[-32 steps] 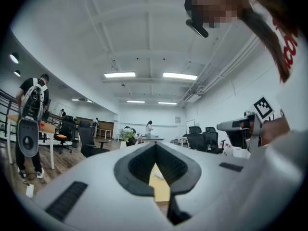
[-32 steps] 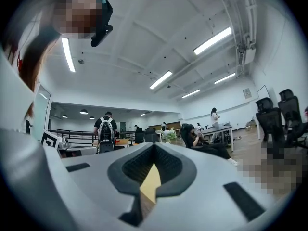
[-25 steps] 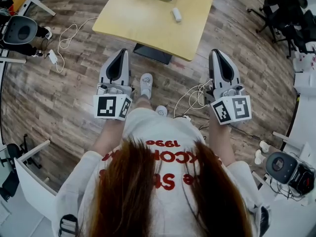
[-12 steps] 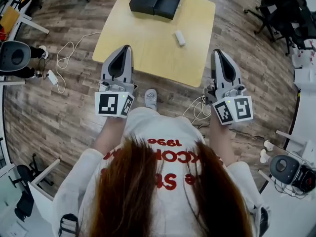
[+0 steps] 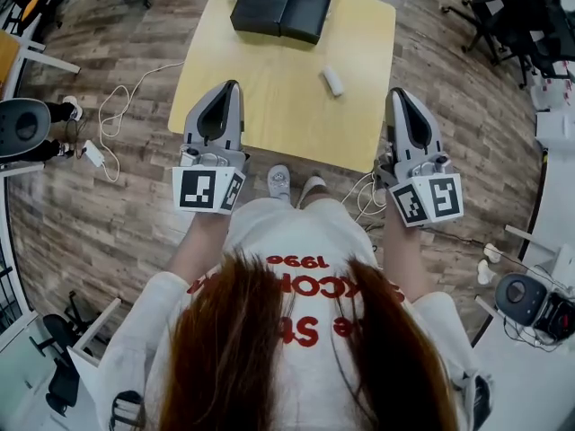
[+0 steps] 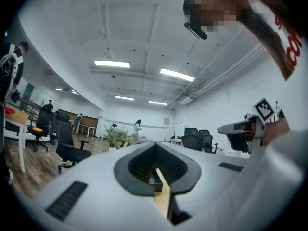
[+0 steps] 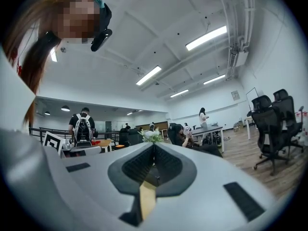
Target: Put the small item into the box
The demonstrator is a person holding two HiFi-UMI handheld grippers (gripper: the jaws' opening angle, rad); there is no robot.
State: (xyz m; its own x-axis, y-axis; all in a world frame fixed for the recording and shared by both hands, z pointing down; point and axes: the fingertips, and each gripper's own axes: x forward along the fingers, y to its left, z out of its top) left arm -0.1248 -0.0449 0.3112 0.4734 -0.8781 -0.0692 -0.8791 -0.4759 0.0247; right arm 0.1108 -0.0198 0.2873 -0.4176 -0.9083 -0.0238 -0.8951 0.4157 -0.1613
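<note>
Seen from above, a person in a white shirt with red print stands at the near edge of a pale yellow tabletop (image 5: pixel 269 106), holding 2 grey tools out level, 1 in each hand. The left tool (image 5: pixel 226 92) reaches over the tabletop's near left part as seen from the head; its own view shows its jaws drawn together along a thin seam with nothing between them. The right tool (image 5: pixel 402 97) sits just off the tabletop's right edge, above the wooden floor (image 5: pixel 117 205); its jaws are likewise closed tight and empty. Each tool carries a cube with black and white square markers at its rear, close to the person's body. The small item (image 5: pixel 332 81), a white oblong piece, lies on the tabletop right of the middle, untouched and well apart from both tools, though nearer the right one. The box (image 5: pixel 283 5), black and lying open in 2 halves side by side, rests at the tabletop's far edge, apart from the small item. White cables (image 5: pixel 117 106) trail over the floor to the left, and black office chairs (image 5: pixel 512 7) stand at the upper right.
</note>
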